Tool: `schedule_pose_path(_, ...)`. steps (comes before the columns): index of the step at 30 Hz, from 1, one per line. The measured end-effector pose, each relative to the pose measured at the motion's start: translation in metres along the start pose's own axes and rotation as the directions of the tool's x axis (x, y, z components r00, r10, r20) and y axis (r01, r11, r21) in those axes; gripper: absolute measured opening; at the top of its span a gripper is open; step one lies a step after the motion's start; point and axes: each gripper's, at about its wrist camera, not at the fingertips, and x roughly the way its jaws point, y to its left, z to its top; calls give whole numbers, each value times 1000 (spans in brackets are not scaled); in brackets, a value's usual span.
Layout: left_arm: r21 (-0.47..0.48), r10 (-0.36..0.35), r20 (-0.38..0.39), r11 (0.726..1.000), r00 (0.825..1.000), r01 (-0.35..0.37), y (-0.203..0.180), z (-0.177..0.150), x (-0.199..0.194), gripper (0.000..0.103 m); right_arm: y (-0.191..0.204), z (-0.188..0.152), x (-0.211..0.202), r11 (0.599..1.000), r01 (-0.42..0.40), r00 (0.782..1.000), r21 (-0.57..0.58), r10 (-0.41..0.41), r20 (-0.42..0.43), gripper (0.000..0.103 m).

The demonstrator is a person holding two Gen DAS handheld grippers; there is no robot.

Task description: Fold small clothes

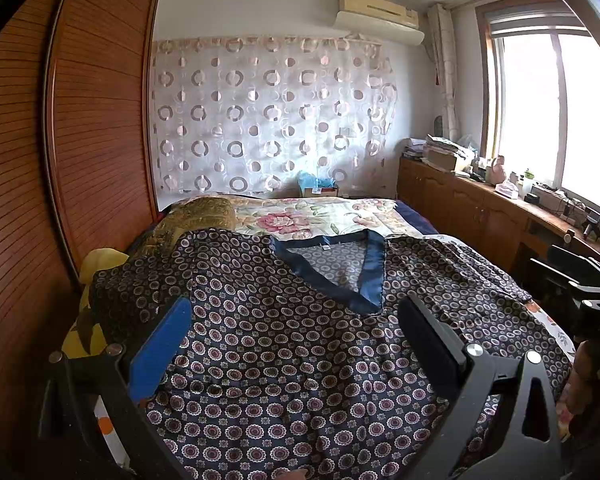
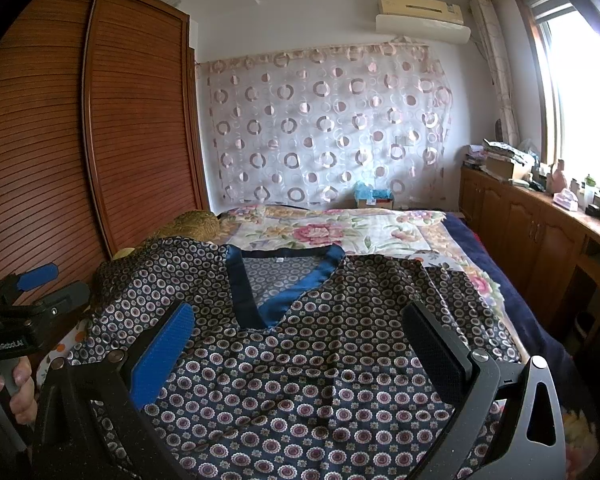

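A dark navy top with a small circle-and-flower print (image 1: 300,360) lies spread flat on the bed, its blue V-neck collar (image 1: 340,272) pointing toward me. It also shows in the right wrist view (image 2: 308,380), with the collar (image 2: 280,292) ahead. My left gripper (image 1: 296,320) is open above the lower middle of the top, holding nothing. My right gripper (image 2: 300,324) is open above the same garment, holding nothing. The left gripper appears at the left edge of the right wrist view (image 2: 40,284); the right gripper appears at the right edge of the left wrist view (image 1: 580,280).
The bed has a floral quilt (image 1: 320,216) beyond the top and a gold-patterned pillow (image 1: 196,216) at the left. A wooden wardrobe (image 1: 80,140) stands close on the left. A low wooden cabinet (image 1: 480,208) with clutter runs under the window on the right.
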Motion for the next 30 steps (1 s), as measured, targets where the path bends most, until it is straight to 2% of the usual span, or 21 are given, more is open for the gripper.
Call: schedule_pose_path(30, 1, 0, 5, 1000, 1000, 0, 0, -1, -1, 103, 0, -2, 1, 1000, 1, 1000, 1, -1, -7, 103)
